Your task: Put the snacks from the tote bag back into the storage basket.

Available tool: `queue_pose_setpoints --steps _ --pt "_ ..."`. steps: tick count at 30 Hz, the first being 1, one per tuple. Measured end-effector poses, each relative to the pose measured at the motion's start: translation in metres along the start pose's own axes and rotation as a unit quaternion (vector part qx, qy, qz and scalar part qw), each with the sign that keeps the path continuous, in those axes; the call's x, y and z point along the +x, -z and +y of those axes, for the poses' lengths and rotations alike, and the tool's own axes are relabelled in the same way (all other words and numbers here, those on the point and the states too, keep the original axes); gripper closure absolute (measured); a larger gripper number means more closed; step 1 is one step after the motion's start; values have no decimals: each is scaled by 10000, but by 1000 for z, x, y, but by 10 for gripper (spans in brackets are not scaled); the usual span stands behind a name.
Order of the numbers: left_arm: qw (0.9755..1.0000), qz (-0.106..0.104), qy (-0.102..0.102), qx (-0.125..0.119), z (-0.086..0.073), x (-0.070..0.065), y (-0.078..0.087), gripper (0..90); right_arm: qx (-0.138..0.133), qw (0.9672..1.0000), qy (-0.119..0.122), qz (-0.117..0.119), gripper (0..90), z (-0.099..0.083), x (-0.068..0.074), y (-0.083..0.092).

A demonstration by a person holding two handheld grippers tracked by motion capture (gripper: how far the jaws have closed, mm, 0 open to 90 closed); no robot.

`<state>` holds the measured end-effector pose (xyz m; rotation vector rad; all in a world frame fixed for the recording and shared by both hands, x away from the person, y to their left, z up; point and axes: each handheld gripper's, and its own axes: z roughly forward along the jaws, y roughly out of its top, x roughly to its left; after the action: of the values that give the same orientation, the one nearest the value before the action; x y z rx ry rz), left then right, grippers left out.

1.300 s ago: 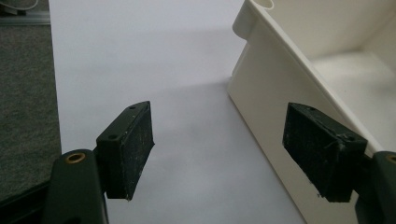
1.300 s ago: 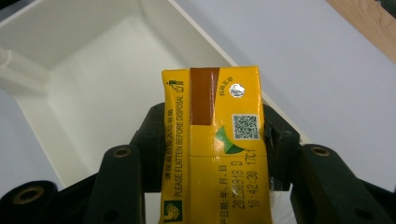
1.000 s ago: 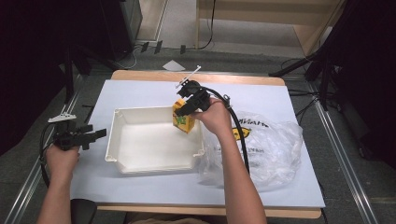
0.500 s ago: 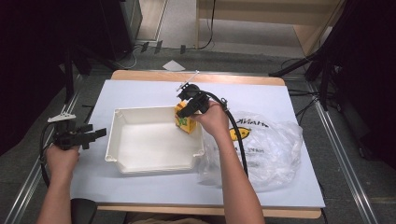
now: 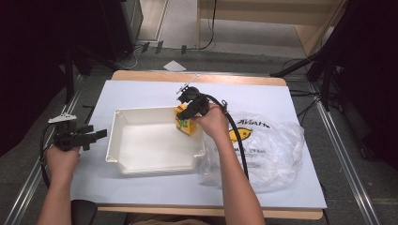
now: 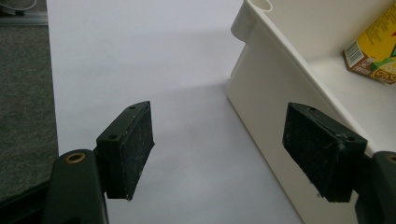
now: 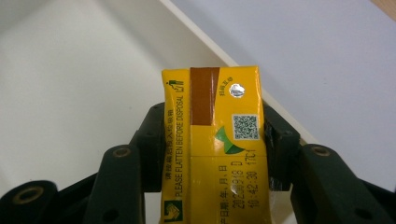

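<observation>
Holding carton in my right gripper over bin corner | release was left | left gripper was wide, idle on counter beside bin

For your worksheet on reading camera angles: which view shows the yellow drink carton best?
The right gripper view: the carton sits close up between that gripper's jaws, print legible. The high view shows it small, at the white tray's far right corner. The left gripper view catches one corner.
</observation>
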<state>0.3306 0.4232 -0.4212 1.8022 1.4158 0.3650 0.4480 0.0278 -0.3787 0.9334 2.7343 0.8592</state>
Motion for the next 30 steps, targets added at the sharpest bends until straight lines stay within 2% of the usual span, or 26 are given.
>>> queue_pose_setpoints --steps 5,8,14,18,24,28,30 --pt "10000 -13 0 14 0 -1 -1 254 -68 10000 -33 29 534 -4 -2 0" --pt "10000 -4 -4 22 0 -1 -1 255 -58 9999 -138 71 533 -6 -3 1" --pt "10000 -3 -6 14 0 -1 0 254 -61 9999 -86 15 537 -6 -2 1" --pt "10000 -2 -6 10 0 -1 0 254 -184 9996 -193 55 539 -5 -5 1" --pt "10000 7 -9 11 0 -1 0 254 -201 9998 -87 -30 539 -3 -2 0" --pt "10000 8 6 -1 0 0 1 254 -230 9997 -100 -68 539 -2 -1 1" --pt "10000 9 3 16 0 0 0 254 -173 9998 -14 -74 538 -2 1 -1"
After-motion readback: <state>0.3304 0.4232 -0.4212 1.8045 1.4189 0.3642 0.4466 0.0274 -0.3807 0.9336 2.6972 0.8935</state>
